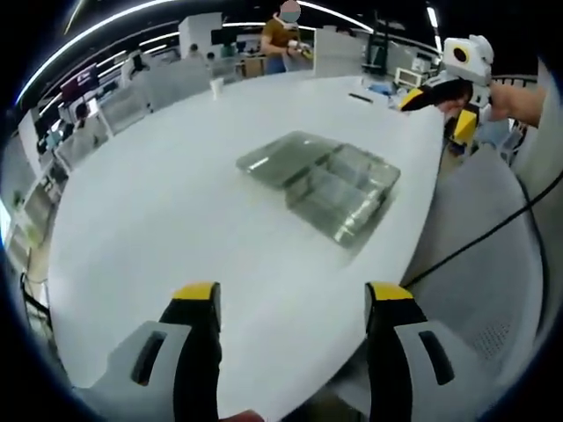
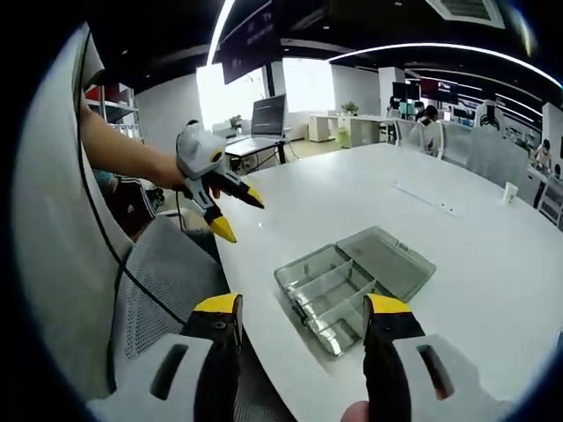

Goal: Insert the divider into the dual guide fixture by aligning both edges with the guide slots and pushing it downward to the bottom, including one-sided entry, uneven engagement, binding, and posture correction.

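Two grippers are raised above the work, each with jaws spread and nothing between them. In the left gripper view, the left gripper (image 1: 293,303) hangs over the near edge of the white table (image 1: 158,211), its yellow-tipped jaws well apart. In the right gripper view, the right gripper (image 2: 302,318) is likewise open and hovers over the table edge, with the near end of the clear plastic box (image 2: 352,281) showing between its tips.

The box, which I take to be the dual guide fixture, lies flat on the table with its lid folded open beside it. One half shows several compartments with partitions already seated. I cannot identify a loose divider, whether in the box, on the table or in either gripper.

Risks from this position:

1. Neither gripper steadies the box. Judged from its light, clear shell and the smooth tabletop, it may slide or pivot under any downward push.
2. The box sits close to the table edge on the chair (image 2: 158,272) side. A sideways shove could carry it off the table.
3. A thin transparent divider is hard to see against a transparent fixture. One edge may enter its slot while the other misses, and the part would tilt and bind.
4. A black cable (image 2: 123,264) trails across the chair back and could snag during the reach.

Farther off stand desks, monitors and other people.
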`<state>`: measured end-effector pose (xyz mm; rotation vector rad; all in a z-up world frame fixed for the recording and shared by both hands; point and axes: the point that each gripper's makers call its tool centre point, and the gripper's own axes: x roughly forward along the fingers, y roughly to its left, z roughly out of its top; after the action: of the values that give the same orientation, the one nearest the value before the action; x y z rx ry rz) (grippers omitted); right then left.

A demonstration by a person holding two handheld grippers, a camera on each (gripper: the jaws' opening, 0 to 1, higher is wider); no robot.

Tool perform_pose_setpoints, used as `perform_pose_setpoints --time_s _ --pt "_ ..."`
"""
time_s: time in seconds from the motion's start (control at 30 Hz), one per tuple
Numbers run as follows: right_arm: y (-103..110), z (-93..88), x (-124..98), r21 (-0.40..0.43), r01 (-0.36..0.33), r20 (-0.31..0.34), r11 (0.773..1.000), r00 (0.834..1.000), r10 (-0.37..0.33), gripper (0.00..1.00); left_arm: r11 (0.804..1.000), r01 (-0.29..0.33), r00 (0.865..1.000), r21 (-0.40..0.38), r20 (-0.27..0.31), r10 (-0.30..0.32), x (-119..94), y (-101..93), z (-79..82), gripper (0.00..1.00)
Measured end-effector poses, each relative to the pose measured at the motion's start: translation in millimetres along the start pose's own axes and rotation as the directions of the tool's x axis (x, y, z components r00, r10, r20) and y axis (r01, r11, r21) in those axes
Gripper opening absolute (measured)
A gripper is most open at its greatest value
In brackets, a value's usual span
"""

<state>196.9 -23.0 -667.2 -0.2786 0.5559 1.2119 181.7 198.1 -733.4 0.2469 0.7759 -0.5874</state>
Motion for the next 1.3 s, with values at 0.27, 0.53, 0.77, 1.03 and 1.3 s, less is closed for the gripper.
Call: perform_pose_setpoints --time_s 0.27,0.53,0.77,1.03,1.3 --pt "-3.1 -1.9 0.9 0.003 0.003 -0.003 1.000 1.000 -0.003 0.52 1.000 -0.008 1.000 0.011 -0.023 0.009 -0.6 8.5 -4.6 0.64" --pt "-6.3 -3.7 1.5 0.007 0.002 -0.009 1.000 1.000 -0.002 0.52 1.000 -0.003 0.999 0.025 -0.039 0.004 3.8 14.4 -8.2 0.64" --pt "-7.9 -4.5 1.8 0.010 0.005 -0.012 1.000 1.000 -0.005 0.52 0.999 0.004 0.998 0.052 -0.057 -0.001 6.6 20.7 -12.0 0.63" --pt "-8.7 -6.2 2.1 0.019 0.009 -0.017 1.000 1.000 -0.009 0.52 0.998 0.015 0.996 0.068 -0.083 -0.009 8.8 30.4 -22.5 0.61" --pt "-8.2 -9.5 2.2 0.026 0.012 -0.024 1.000 1.000 -0.012 0.52 0.996 0.016 0.994 0.084 -0.111 -0.007 9.1 45.9 -30.4 0.59"
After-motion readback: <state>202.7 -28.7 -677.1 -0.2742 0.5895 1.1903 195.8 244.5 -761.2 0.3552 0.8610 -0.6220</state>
